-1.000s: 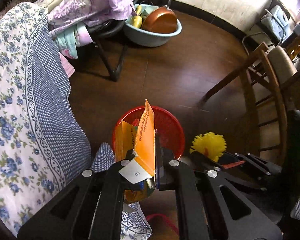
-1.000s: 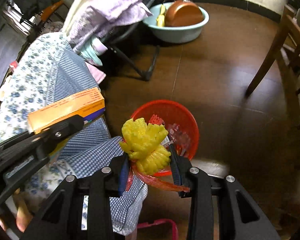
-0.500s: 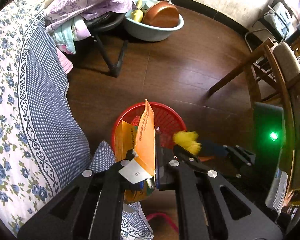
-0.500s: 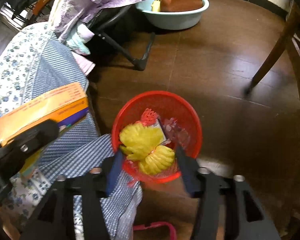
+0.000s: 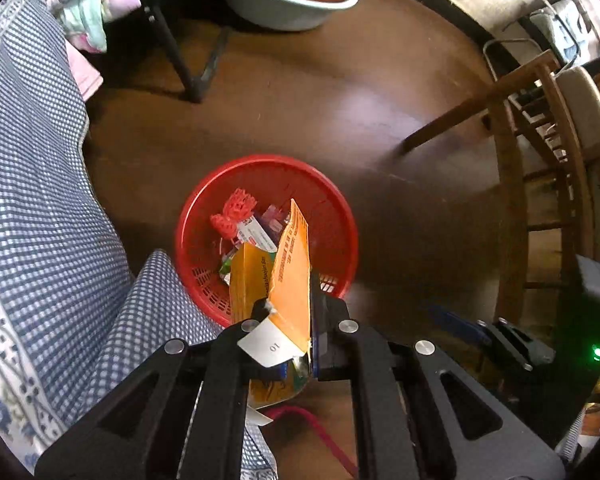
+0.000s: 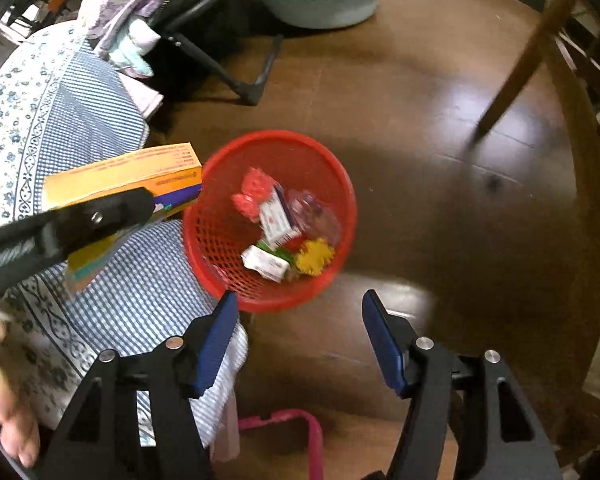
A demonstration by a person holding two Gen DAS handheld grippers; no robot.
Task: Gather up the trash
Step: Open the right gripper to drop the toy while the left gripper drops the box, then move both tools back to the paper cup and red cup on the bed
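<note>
Left gripper (image 5: 290, 330) fingers clamped on orange carton (image 5: 284, 280), just short of red basket (image 5: 340, 216). Right gripper (image 6: 296, 338) fingers spread wide, empty; yellow wad (image 6: 315, 255) in basket ahead.

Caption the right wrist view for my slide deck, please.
Open right gripper above red mesh basket holding dropped yellow trash; left gripper grips orange carton.

Your left gripper (image 5: 290, 332) is clamping tight, fingers pressed close together. Your right gripper (image 6: 296, 340) is hanging with its jaws spread wide, holding nothing.
</note>
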